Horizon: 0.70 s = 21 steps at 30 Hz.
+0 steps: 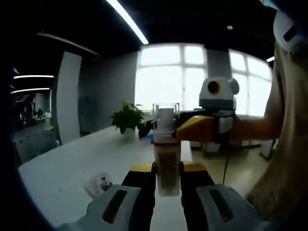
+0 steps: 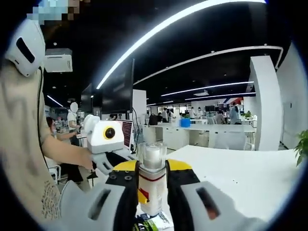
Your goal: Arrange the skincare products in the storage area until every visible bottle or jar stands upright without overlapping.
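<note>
The right gripper (image 2: 152,185) had its two jaws clamped on a clear-capped bottle (image 2: 152,178), which stood upright between them with its cap rising above the yellow jaw tips. Beyond the jaws on the left, the left gripper (image 2: 108,151) hung in the person's hand (image 2: 85,159), just beside the bottle. A white table (image 2: 250,175) stretched out ahead and right of the jaws.
</note>
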Available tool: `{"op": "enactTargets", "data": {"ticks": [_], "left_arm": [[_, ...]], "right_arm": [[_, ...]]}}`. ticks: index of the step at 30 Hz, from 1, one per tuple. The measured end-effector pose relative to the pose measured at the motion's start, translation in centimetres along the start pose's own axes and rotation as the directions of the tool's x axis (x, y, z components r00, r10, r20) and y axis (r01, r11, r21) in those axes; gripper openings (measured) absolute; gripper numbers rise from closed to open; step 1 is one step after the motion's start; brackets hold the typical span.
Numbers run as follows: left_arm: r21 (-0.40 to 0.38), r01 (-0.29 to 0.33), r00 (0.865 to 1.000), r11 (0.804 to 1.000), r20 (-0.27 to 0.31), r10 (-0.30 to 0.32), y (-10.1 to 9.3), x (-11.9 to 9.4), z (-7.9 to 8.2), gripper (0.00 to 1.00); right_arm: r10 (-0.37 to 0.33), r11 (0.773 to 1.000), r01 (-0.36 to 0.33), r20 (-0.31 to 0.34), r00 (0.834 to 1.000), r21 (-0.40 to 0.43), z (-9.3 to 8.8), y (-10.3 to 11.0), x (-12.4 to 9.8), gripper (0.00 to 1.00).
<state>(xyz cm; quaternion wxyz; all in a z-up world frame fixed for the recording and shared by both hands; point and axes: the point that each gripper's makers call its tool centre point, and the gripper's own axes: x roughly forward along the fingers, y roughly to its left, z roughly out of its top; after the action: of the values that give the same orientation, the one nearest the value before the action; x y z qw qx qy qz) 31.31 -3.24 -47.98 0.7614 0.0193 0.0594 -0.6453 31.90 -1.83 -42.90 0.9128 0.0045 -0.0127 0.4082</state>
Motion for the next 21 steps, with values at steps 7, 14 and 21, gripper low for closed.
{"op": "enactTargets", "data": {"ticks": [7, 14, 21], "left_arm": [[0.029, 0.007, 0.999, 1.000, -0.046, -0.006, 0.6, 1.1, -1.6, 0.15], [0.046, 0.005, 0.992, 0.999, -0.125, 0.001, 1.7, 2.6, -4.9, 0.16], [0.089, 0.002, 0.985, 0.996, -0.172, 0.013, 2.9, 3.6, -7.7, 0.16]], "right_arm": [[-0.046, 0.999, 0.046, -0.022, 0.999, 0.023, -1.9, -1.0, -0.2, 0.21], [-0.090, 0.996, 0.088, -0.105, 0.990, -0.021, -5.3, -2.1, -0.1, 0.21], [-0.122, 0.991, 0.112, -0.174, 0.977, -0.067, -8.3, -3.1, 0.0, 0.21]]}}
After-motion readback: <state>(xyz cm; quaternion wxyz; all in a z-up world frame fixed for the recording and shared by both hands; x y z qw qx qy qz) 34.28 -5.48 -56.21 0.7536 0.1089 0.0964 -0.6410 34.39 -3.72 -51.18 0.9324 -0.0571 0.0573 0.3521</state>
